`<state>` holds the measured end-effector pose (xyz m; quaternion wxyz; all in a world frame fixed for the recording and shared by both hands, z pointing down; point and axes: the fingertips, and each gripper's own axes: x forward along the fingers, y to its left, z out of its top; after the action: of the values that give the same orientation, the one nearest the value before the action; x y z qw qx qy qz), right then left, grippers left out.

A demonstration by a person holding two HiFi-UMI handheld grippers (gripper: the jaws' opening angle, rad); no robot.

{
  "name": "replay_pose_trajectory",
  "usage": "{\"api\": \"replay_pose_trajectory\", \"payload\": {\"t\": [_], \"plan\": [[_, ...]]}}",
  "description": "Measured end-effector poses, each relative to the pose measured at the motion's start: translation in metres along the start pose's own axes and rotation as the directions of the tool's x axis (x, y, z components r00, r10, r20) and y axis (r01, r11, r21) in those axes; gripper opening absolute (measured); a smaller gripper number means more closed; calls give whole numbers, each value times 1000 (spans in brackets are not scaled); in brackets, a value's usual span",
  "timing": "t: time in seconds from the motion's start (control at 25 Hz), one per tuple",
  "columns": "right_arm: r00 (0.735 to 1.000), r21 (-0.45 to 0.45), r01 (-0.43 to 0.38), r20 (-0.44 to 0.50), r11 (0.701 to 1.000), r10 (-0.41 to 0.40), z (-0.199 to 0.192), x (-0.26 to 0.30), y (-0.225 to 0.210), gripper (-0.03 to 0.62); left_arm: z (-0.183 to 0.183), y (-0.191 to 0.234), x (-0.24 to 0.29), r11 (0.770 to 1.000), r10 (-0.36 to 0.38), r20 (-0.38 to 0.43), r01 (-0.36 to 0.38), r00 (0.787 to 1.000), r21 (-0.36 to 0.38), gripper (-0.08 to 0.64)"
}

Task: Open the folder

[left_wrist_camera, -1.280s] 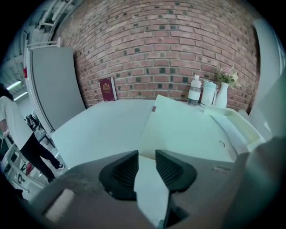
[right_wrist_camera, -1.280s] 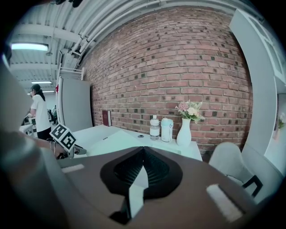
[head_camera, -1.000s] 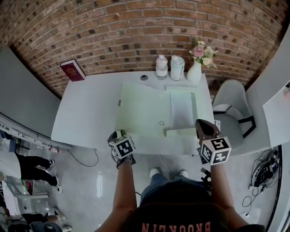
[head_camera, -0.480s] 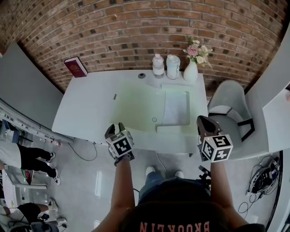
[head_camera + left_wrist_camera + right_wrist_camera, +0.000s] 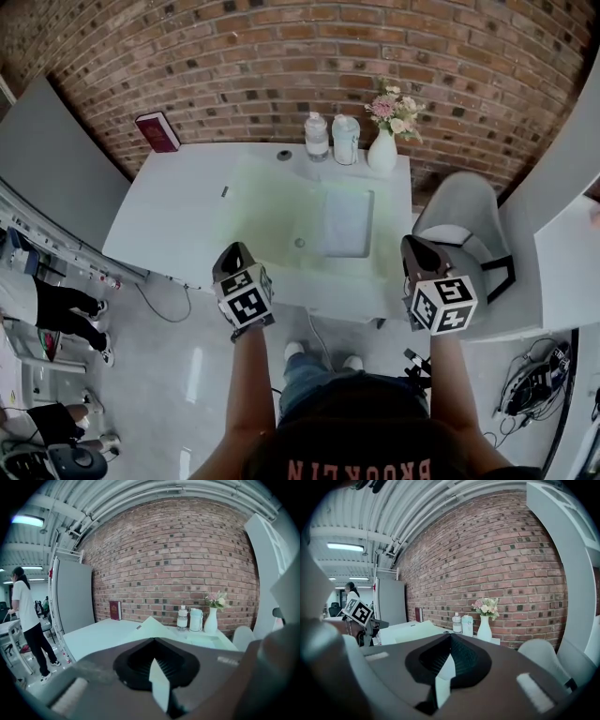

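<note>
The pale green folder lies spread open on the white table, with a white sheet in its right half. My left gripper is held in the air in front of the table's front edge, away from the folder, its jaws shut on nothing. My right gripper hovers off the table's front right corner, also shut and empty. In the left gripper view the jaws meet, and the folder shows beyond them. In the right gripper view the jaws meet too.
A red book stands at the table's back left. Two bottles and a vase of flowers line the back edge by the brick wall. A grey chair sits at the right. A person stands at far left.
Both grippers have drawn back from the table's front edge and risen. The left gripper's jaws, parted earlier, have closed. The folder lies as before.
</note>
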<state>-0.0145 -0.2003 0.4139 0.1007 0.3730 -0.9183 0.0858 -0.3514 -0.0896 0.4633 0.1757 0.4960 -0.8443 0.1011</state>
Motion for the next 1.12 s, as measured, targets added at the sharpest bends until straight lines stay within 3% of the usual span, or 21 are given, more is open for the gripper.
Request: {"api": "replay_pose_trajectory", "payload": {"t": [0.28,0.56,0.88,1.12], "plan": [[998,-30,-34,48,999,36,19,-11,-9,2,37,-41,-30,997,-65,123,60,990,43,2],[990,-30,44,132,999,-39,45,-21,-20,0,69,-70,-41,985,-149,199,127,969,119,1],[982,-96,84,175,992,-67,70,-23,-17,0,112,-103,-51,949,-301,315,248,900,197,2],[974,-135,95,216,986,-65,100,-19,-8,0,140,-112,-54,926,-370,378,305,849,221,1]]}}
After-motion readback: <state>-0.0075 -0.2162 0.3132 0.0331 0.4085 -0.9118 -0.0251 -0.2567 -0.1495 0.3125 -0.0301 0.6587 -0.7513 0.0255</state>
